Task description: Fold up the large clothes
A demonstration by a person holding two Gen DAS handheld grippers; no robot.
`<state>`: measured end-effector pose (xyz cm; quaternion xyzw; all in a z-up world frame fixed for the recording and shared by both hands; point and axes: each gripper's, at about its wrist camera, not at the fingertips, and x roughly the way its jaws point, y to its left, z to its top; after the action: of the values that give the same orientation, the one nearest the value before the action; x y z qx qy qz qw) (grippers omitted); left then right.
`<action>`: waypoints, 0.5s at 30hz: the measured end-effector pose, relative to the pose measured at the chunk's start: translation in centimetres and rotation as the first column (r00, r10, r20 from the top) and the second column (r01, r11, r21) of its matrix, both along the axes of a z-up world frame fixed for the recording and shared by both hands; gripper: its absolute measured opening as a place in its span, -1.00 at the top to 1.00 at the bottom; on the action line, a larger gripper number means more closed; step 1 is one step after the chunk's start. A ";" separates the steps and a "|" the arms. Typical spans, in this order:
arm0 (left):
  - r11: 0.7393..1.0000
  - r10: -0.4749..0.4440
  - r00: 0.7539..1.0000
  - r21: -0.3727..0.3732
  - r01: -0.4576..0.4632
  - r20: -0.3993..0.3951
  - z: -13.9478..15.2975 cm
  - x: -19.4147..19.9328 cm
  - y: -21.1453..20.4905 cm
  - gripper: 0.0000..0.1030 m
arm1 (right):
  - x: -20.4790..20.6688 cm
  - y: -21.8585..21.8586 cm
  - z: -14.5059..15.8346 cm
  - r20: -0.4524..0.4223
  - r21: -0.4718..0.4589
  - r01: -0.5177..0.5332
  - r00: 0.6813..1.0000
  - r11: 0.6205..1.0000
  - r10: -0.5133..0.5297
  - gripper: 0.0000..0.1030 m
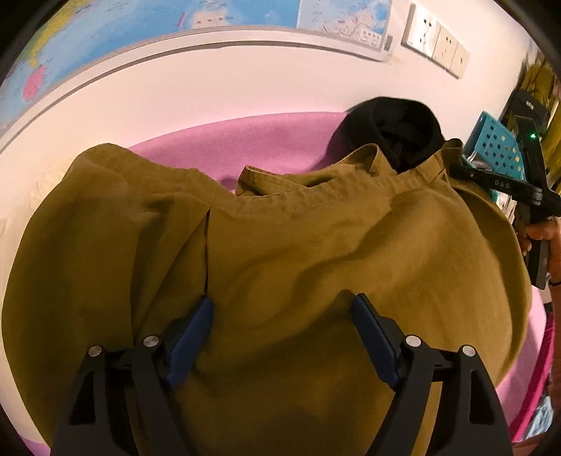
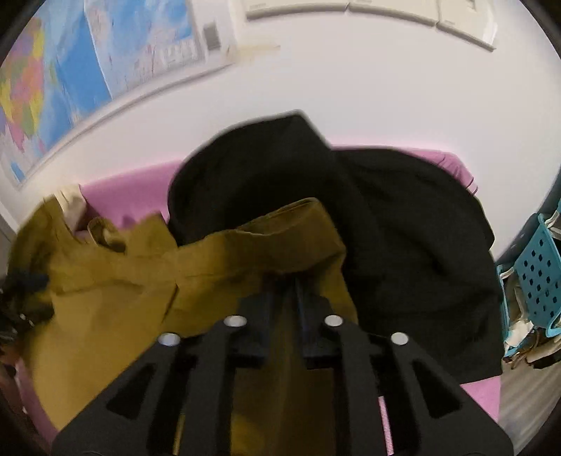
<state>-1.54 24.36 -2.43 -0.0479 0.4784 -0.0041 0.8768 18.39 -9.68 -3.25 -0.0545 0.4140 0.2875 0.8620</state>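
Note:
An olive-brown shirt (image 1: 298,252) lies spread over a pink-covered table (image 1: 245,140). My left gripper (image 1: 282,305) is open just above the shirt's body, its blue pads wide apart. My right gripper (image 2: 285,280) is shut on the shirt's (image 2: 217,259) edge near the collar, with the cloth bunched over its fingertips. It also shows in the left wrist view (image 1: 459,170) at the shirt's right side. A black garment (image 2: 385,228) lies behind the shirt; it shows in the left wrist view (image 1: 392,129) too.
A white wall with a world map (image 1: 140,31) and wall sockets (image 1: 434,42) stands behind the table. A teal perforated basket (image 2: 536,273) is at the right. The table's pink cover (image 2: 480,389) ends at the right edge.

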 end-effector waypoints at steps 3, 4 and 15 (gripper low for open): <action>1.000 0.010 1.000 -0.014 -0.010 0.008 0.2 -0.1 0.3 -0.53 | -1.5 -0.5 1.2 0.039 0.055 0.015 0.999 0.998 -0.017 0.02; 1.000 0.007 1.000 -0.026 -0.006 0.020 0.3 -0.3 0.5 -0.53 | -2.5 -0.8 1.9 0.059 0.086 -0.002 0.998 0.996 -0.004 -0.03; 0.999 -0.026 0.998 0.033 0.024 0.064 -1.2 0.3 -0.5 -0.71 | -6.7 1.6 -2.7 -0.021 0.063 -0.172 0.985 0.983 0.174 -0.02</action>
<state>-1.29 23.89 -3.66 -0.0276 0.4506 -0.0088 0.8923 11.69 -8.11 -5.98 -0.0602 0.4102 0.3745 0.8294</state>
